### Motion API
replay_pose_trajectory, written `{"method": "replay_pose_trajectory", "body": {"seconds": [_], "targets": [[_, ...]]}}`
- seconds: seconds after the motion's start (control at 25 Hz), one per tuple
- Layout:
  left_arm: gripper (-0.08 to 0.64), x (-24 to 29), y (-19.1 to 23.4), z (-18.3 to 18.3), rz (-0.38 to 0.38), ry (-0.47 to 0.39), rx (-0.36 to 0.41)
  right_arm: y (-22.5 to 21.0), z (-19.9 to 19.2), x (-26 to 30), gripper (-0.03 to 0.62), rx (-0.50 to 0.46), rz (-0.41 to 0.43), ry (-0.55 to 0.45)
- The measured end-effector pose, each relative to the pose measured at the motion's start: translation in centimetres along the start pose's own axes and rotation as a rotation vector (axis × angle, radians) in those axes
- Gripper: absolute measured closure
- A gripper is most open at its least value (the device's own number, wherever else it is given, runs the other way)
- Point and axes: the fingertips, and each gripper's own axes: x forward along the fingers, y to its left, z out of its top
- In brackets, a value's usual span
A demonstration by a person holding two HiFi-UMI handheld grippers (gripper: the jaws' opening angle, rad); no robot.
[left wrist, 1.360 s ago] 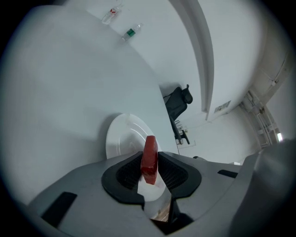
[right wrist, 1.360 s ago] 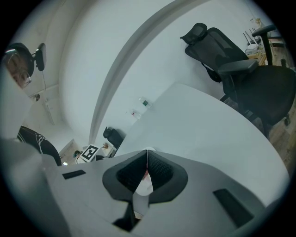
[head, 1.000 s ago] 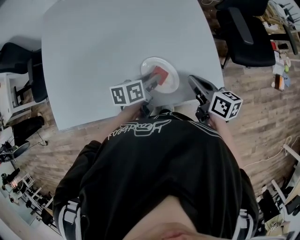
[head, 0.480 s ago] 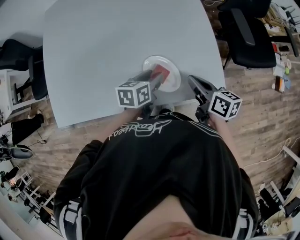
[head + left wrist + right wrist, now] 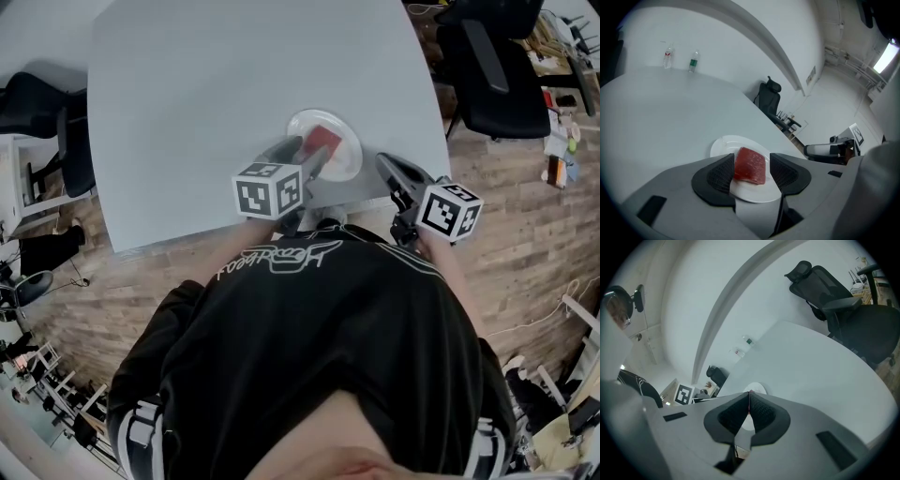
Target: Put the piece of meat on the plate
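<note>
The red piece of meat lies on the white plate, near the front edge of the grey table. My left gripper reaches over the plate's near rim with the meat between its jaws. The jaws are opening: a gap shows at the right pad, and the left pad is close beside the meat. My right gripper hovers right of the plate at the table's edge, its jaws shut with nothing in them.
A black office chair stands right of the table and another to its left. Two small bottles stand at the table's far side. Wooden floor surrounds the table.
The left gripper has rolled about its own line and its jaws have spread wider round the meat. The meat stays on the plate. The right gripper has not moved.
</note>
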Motion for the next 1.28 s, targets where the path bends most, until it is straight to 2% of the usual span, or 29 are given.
{"method": "replay_pose_trajectory", "body": {"seconds": [0.4, 0.44, 0.6, 0.76, 0.88, 1.04, 1.28], "targets": [[0.339, -2.0, -2.6, 0.8, -0.09, -0.027, 0.011, 0.8, -1.0, 0.3, 0.583, -0.021, 0.012, 0.008], [0.357, -2.3, -2.7, 0.9, -0.093, -0.028, 0.008, 0.9, -1.0, 0.3, 0.583, -0.02, 0.016, 0.006], [0.51, -3.9, -2.8, 1.0, -0.078, -0.042, 0.027, 2.2, -1.0, 0.8, 0.583, -0.036, 0.034, 0.006], [0.549, -5.5, -3.6, 0.4, -0.118, -0.041, 0.046, 3.6, -1.3, 0.6, 0.583, -0.089, 0.028, 0.004], [0.552, -6.6, -4.9, -0.1, -0.171, -0.041, 0.084, 4.6, -1.7, 0.1, 0.583, -0.124, 0.026, -0.006], [0.552, -8.6, -6.1, -0.8, -0.2, -0.054, 0.149, 6.5, -2.2, -0.6, 0.583, -0.178, 0.022, -0.023], [0.552, -12.4, -6.5, -2.7, -0.22, -0.062, 0.173, 10.7, -4.4, -1.4, 0.583, -0.244, 0.027, -0.039]]}}
